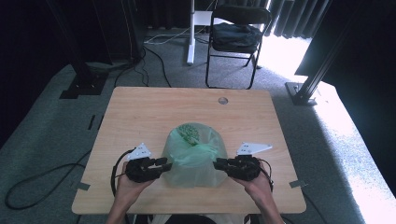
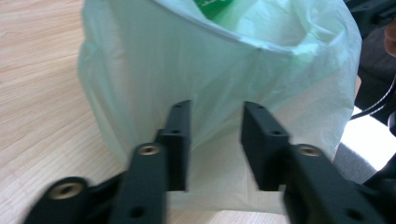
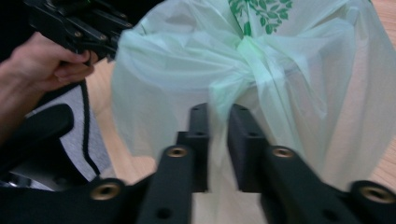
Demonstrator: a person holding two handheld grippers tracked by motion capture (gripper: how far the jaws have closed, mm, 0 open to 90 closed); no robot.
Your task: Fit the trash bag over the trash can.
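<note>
A pale green plastic bag (image 1: pixel 194 158) stands on the wooden table (image 1: pixel 140 112), its top tied into a knot (image 3: pixel 250 51) and a green leaf print (image 1: pixel 189 132) on its far side. My left gripper (image 1: pixel 166 164) points at the bag's left side. In the left gripper view its jaws (image 2: pixel 215 109) stand apart in front of the bag (image 2: pixel 187 60), and nothing is pinched. My right gripper (image 1: pixel 217 163) is at the bag's right side. Its jaws (image 3: pixel 219 109) leave a narrow gap just below a twisted fold of the bag (image 3: pixel 289 93). The left gripper (image 3: pixel 79 25) is visible beyond.
A black folding chair (image 1: pixel 236 32) with a bag on its seat stands behind the table. A round cable hole (image 1: pixel 223 100) sits near the table's far edge. Cables lie on the grey carpet at the left (image 1: pixel 42 179). The table's far half is bare wood.
</note>
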